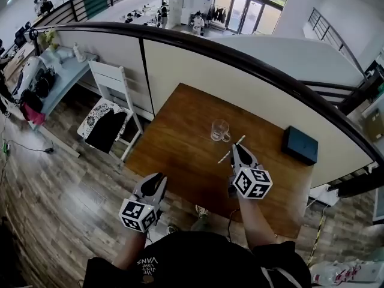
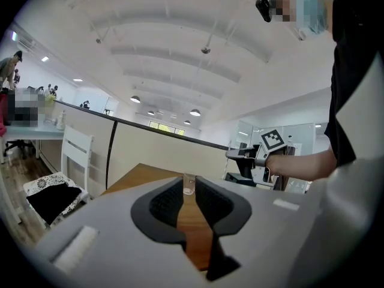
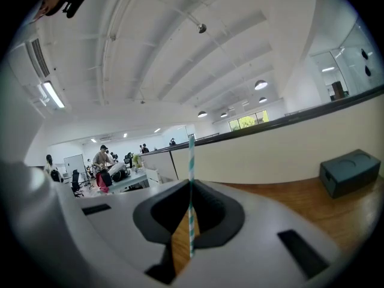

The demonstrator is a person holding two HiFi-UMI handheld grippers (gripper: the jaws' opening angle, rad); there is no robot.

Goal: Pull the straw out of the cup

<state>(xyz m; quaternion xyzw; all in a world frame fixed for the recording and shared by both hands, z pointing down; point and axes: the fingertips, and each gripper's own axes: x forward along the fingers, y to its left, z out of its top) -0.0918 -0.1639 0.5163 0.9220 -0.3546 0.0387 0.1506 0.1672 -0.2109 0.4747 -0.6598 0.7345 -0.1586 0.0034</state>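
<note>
An empty clear glass cup (image 1: 219, 131) stands upright on the wooden table (image 1: 180, 155). My right gripper (image 1: 236, 147) hovers just right of and nearer than the cup, shut on a white-and-teal striped straw (image 1: 224, 158). In the right gripper view the straw (image 3: 191, 191) stands upright between the pads, entirely outside the cup. My left gripper (image 1: 160, 177) hangs over the table's near left edge, clear of the cup. In the left gripper view its jaws stand a narrow gap apart with nothing between them, and the cup (image 2: 189, 189) shows far beyond the gap.
A black box (image 1: 300, 144) lies at the table's far right, by the low wall with a dark rail. A white chair (image 1: 111, 110) with a dark patterned cushion stands left of the table. My legs are at the table's near edge.
</note>
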